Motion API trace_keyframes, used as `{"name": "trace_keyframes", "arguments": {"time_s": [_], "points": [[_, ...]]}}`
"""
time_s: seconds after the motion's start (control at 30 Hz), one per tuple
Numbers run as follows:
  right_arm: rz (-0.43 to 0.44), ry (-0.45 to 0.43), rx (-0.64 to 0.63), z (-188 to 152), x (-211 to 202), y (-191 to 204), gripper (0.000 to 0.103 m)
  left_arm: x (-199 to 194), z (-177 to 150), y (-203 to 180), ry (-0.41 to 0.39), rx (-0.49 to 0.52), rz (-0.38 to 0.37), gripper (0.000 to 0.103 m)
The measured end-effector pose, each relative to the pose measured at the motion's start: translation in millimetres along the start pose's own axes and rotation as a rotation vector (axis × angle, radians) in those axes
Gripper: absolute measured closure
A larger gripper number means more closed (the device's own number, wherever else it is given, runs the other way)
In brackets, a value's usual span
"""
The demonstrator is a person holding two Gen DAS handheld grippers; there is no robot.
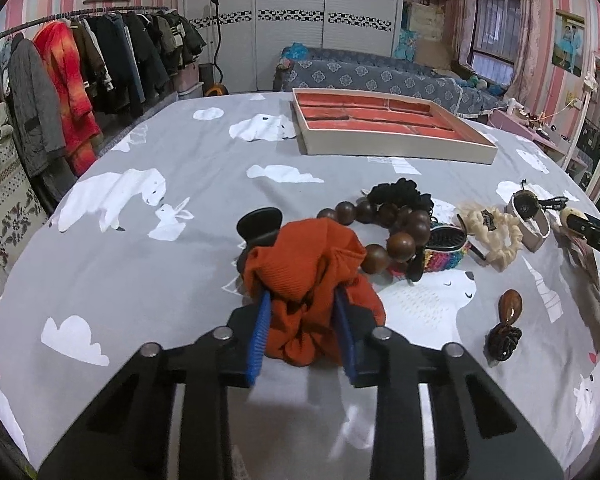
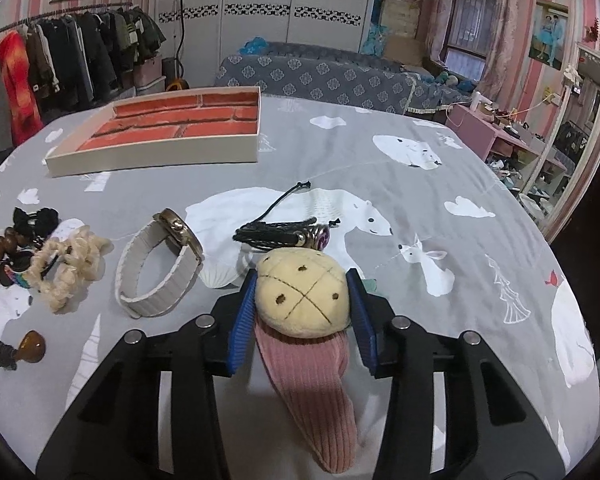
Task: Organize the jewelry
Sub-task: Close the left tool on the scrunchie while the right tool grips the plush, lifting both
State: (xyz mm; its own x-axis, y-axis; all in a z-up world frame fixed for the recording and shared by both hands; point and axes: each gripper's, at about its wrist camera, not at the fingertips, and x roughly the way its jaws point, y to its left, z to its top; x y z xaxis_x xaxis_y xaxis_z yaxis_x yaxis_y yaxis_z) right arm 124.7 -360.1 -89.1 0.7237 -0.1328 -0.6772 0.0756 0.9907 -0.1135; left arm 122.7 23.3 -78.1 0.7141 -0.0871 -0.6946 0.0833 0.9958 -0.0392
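My left gripper (image 1: 303, 308) is shut on an orange scrunchie (image 1: 316, 280) just above the bedspread. My right gripper (image 2: 303, 296) is shut on a pink ribbed hair band with a cream plush bun (image 2: 302, 294). A tray with a red brick-pattern lining (image 1: 392, 148) lies far ahead; it also shows in the right wrist view (image 2: 156, 156) at far left. Near the left gripper lie a brown bead bracelet (image 1: 396, 236), a black scrunchie (image 1: 400, 192), a cream scrunchie (image 1: 492, 232) and a rainbow woven band (image 1: 448, 256). A white-strap watch (image 2: 160, 264) and black cord bracelet (image 2: 280, 236) lie ahead of the right gripper.
A brown hair clip (image 1: 508, 324) lies right of the left gripper; it also shows in the right wrist view (image 2: 20, 350). A black oval clip (image 1: 258, 224) sits behind the orange scrunchie. The grey polar-bear bedspread (image 1: 160, 264) covers the bed. A clothes rack (image 1: 80, 68) stands at the left.
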Motion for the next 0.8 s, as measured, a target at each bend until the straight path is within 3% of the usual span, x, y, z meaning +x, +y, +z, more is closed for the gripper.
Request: {"name": "trace_keyframes", "arguments": {"time_s": [0.43,0.8], "points": [[0.015,-0.039,0.032,-9.3,-34.6,-11.9,0.059,-29.1,2.4,16.1,-0.04,-0.05,-0.054,0.082],[0.037,-0.059,0.056,11.2,-38.8,-6.0,0.059,-35.7,44.4,24.6,-0.086,-0.05,-0.056,0.082]]}}
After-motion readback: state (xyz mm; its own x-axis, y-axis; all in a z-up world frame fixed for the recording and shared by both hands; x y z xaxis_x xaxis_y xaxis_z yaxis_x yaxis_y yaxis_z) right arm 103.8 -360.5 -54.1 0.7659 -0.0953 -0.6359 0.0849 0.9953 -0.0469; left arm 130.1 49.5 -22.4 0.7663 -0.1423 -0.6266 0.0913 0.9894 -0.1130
